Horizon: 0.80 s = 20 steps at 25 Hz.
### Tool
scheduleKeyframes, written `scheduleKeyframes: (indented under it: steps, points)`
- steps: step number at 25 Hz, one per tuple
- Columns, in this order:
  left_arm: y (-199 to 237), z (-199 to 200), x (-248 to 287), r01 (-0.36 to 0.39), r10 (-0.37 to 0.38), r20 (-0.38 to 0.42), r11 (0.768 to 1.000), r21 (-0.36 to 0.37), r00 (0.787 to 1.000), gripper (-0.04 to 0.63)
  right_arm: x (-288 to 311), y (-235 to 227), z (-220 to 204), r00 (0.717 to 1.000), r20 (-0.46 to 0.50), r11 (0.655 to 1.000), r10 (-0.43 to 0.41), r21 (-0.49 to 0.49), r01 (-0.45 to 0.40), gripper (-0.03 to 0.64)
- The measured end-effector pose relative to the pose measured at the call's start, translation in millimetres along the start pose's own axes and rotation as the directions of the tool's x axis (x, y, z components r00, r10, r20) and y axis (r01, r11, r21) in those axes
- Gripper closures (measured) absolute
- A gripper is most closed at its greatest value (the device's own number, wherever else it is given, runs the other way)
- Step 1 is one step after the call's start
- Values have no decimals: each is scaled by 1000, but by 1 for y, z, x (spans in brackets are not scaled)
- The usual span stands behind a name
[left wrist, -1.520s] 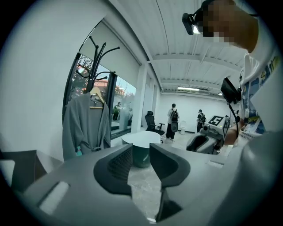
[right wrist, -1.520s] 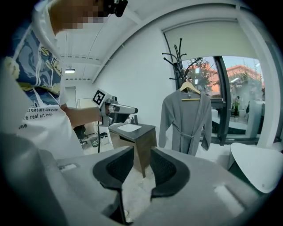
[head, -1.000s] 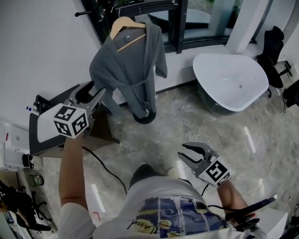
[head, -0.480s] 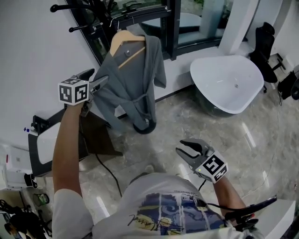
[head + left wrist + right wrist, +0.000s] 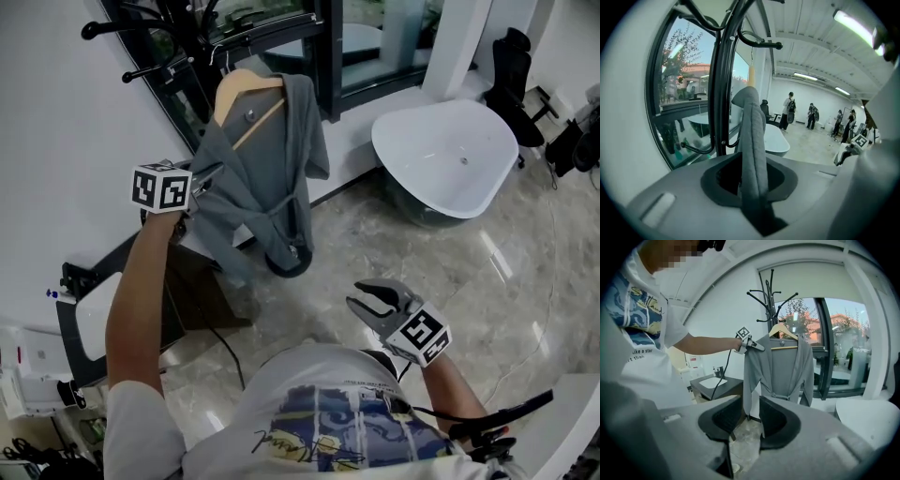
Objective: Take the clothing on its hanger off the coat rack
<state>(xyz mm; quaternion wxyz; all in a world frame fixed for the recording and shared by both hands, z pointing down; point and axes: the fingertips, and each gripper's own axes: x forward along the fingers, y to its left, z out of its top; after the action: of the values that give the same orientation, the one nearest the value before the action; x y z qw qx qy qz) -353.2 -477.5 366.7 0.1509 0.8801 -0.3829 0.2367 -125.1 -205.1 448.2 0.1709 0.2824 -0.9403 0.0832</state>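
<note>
Left gripper [image 5: 210, 174] jaws closing on the grey robe [image 5: 272, 159], right gripper [image 5: 375, 302] wide and empty; wooden hanger [image 5: 246, 84] not yet lifted off the coat rack [image 5: 771, 291].

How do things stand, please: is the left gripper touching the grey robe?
Touching. The left gripper view shows the left gripper closing its jaws on the grey robe, pinching it.

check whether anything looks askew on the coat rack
Nothing damaged. The grey robe hangs on its wooden hanger on the coat rack, but one shoulder is drawn sideways where the left gripper is closing its jaws on the fabric.
</note>
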Motion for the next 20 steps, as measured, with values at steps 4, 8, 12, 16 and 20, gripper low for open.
scheduleKeyframes:
  steps: [4,8,12,16,20]
  points:
    - [-2,1,-5,24,-24,24,1000,-19,999,563,-6,-3,-4,1000,-2,999,-28,15,28,500]
    - [-5,4,-11,14,-12,45,999,-36,999,569,-15,-7,-11,998,-10,998,-55,33,56,500]
    - [-14,14,-20,2,3,89,998,-59,996,584,-24,-6,-15,998,-14,997,-60,37,60,500]
    - [-23,20,-25,-14,20,99,998,-59,995,592,-28,-1,-13,999,-19,999,-43,29,43,500]
    - [-29,24,-30,-24,30,108,998,-56,994,592,-36,-3,-14,999,-22,999,-37,22,38,500]
